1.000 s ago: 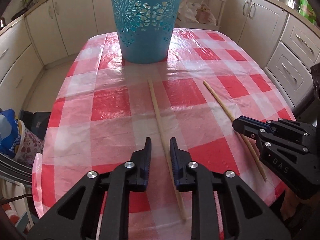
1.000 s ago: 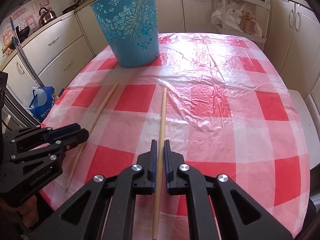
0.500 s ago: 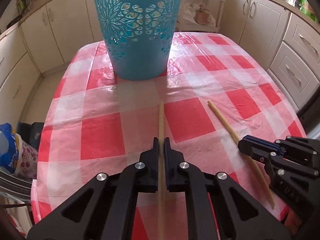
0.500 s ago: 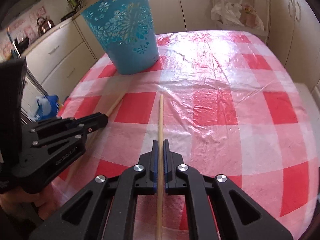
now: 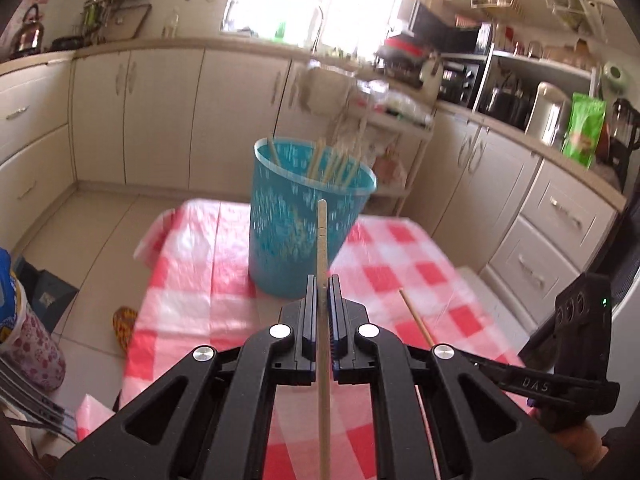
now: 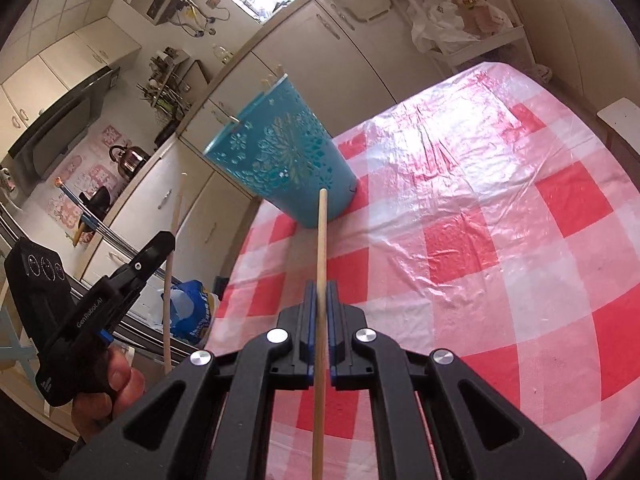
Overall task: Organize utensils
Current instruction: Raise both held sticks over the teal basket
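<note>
Near the blue basket: your two claws, each with a wooden stick pinched in it, both lifted clear of the checked cloth.
Left claw (image 5: 322, 280): clamped on its stick, pads pressed flat against both sides.
Left stick (image 5: 322, 248): runs straight out ahead between your fingers; in the left wrist view its tip crosses the front wall of the blue basket below the rim.
Right claw (image 6: 319, 288): clamped on the other stick, pads tight on it.
Right stick (image 6: 321, 232): points forward, its tip over the basket's lower wall in the right wrist view.
Blue basket (image 5: 280, 248): upright at the far end of the counter (image 6: 500, 240), with several sticks (image 5: 332, 164) already standing in it, their tops leaning above the rim. It looks tilted in the right wrist view.
Your claws, one to the other: the left one sits to the left of the basket in the right wrist view, your hand (image 6: 116, 384) wrapped round its grip; the right one lies low and to the right of the basket in the left wrist view.
Cloth: red and white checks under clear plastic, wrinkled to the right of the basket.
</note>
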Demonstrator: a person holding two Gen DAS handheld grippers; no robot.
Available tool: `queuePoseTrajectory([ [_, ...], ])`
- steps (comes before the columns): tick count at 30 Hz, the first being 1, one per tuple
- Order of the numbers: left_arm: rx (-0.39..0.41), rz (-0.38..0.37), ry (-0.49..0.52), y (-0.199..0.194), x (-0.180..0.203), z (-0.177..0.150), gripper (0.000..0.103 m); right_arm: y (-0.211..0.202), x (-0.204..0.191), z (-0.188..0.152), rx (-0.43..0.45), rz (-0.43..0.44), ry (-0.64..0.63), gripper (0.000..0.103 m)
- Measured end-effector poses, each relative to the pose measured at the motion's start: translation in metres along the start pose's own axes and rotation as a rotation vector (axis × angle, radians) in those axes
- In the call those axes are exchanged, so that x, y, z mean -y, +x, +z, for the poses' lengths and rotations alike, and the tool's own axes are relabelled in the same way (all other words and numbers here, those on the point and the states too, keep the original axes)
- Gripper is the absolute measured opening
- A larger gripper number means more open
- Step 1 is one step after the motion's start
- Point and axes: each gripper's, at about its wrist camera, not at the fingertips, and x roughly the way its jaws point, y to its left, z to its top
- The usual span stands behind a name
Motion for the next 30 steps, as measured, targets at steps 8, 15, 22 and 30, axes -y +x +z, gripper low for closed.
queuePoseTrajectory([
  [8, 0.121, -0.016, -0.012, -0.016, 0.0, 0.035, 0.005, -0.018, -0.027, 0.021, 0.085, 0.074, -0.016, 0.006],
  [15, 0.206, -0.032, -0.016, -0.014, 0.001, 0.067, 0.005, -0.029, -0.045, 0.038, 0.155, 0.108, -0.04, 0.006],
  [22, 0.277, -0.039, -0.048, 0.0, -0.005, 0.102, 0.005, -0.03, -0.064, 0.07, 0.246, 0.142, -0.065, 0.006],
  [30, 0.326, -0.055, -0.093, 0.033, -0.01, 0.136, 0.005, -0.023, -0.079, 0.11, 0.326, 0.16, -0.091, 0.006],
])
